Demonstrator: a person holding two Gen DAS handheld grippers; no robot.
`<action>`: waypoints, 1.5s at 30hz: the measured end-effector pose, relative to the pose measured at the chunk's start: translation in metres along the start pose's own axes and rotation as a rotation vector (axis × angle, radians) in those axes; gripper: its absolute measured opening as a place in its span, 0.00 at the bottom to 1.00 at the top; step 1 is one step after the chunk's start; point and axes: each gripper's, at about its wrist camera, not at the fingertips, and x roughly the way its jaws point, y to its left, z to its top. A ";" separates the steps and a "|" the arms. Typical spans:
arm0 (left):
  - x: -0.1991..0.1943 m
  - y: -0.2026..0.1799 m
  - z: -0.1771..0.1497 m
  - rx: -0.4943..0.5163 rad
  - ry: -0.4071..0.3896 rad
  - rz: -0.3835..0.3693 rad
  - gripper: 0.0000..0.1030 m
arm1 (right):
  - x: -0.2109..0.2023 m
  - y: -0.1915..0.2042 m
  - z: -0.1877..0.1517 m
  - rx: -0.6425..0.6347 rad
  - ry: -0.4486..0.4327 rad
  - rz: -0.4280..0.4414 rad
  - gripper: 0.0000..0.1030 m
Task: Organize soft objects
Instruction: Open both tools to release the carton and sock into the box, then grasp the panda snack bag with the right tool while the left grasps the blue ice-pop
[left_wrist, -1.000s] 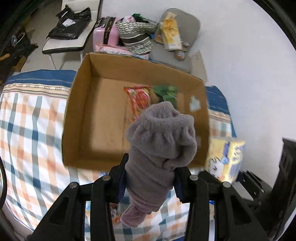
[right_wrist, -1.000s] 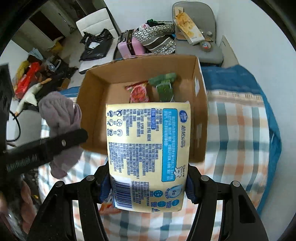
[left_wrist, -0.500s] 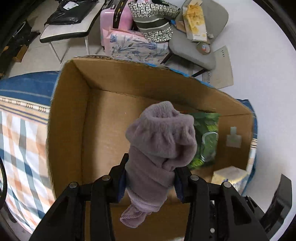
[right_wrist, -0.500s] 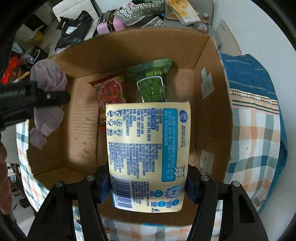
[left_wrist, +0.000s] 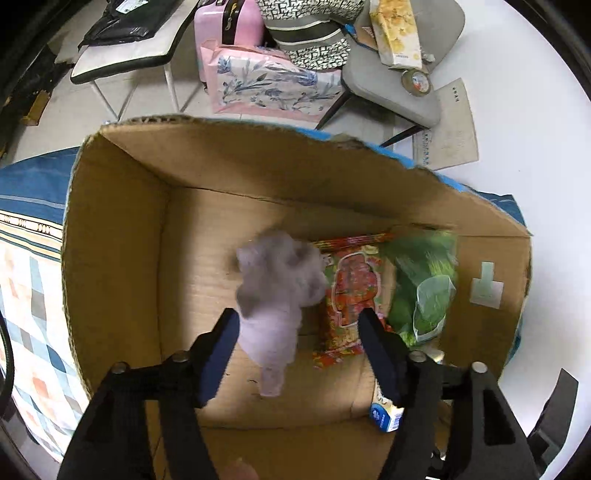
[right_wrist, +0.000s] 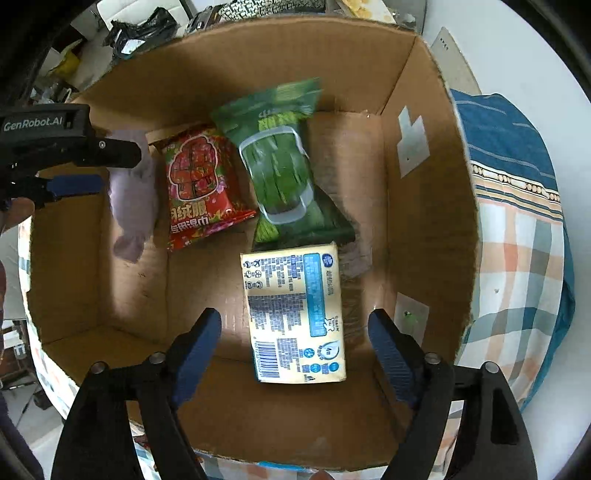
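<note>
The big cardboard box (right_wrist: 424, 206) fills most of both views, and it sits on a bed with a checked cover (right_wrist: 524, 236). Every soft thing now lies in or over this box. The green pack (right_wrist: 284, 166) rests on the box floor in the upper middle of the right wrist view, its long side running from the top of the frame down toward the bottom. The red pack (right_wrist: 199, 184) lies just left of it, nearly side by side and pointing the same way. The yellow tissue pack (right_wrist: 295, 314) sits in the lower middle of that view, right in front of the right hand-held gripper (right_wrist: 295, 347), whose two fingers stand wide apart with nothing between them. The pack's long side runs straight away from that gripper, with the barcode end nearest to it. The purple sock (left_wrist: 277, 295) is the smallest thing. In the left wrist view it looks blurry, in the middle of the frame, just ahead of the left hand-held gripper (left_wrist: 295, 332), which is also spread wide and lets it go. The sock's long side runs up and down the frame, with its thin end toward the gripper. It seems to be dropping beside the red pack, on the left. The left gripper is nearer to the sock and the right one is nearer to the tissue pack.
</note>
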 end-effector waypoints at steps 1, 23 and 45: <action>-0.003 -0.001 -0.001 0.005 -0.007 0.002 0.70 | -0.001 -0.001 0.000 0.006 -0.003 0.005 0.82; -0.109 -0.009 -0.154 0.136 -0.428 0.208 0.97 | -0.093 0.000 -0.054 0.061 -0.256 -0.051 1.00; -0.123 0.050 -0.295 0.069 -0.472 0.342 0.97 | -0.109 0.042 -0.199 0.007 -0.208 0.058 1.00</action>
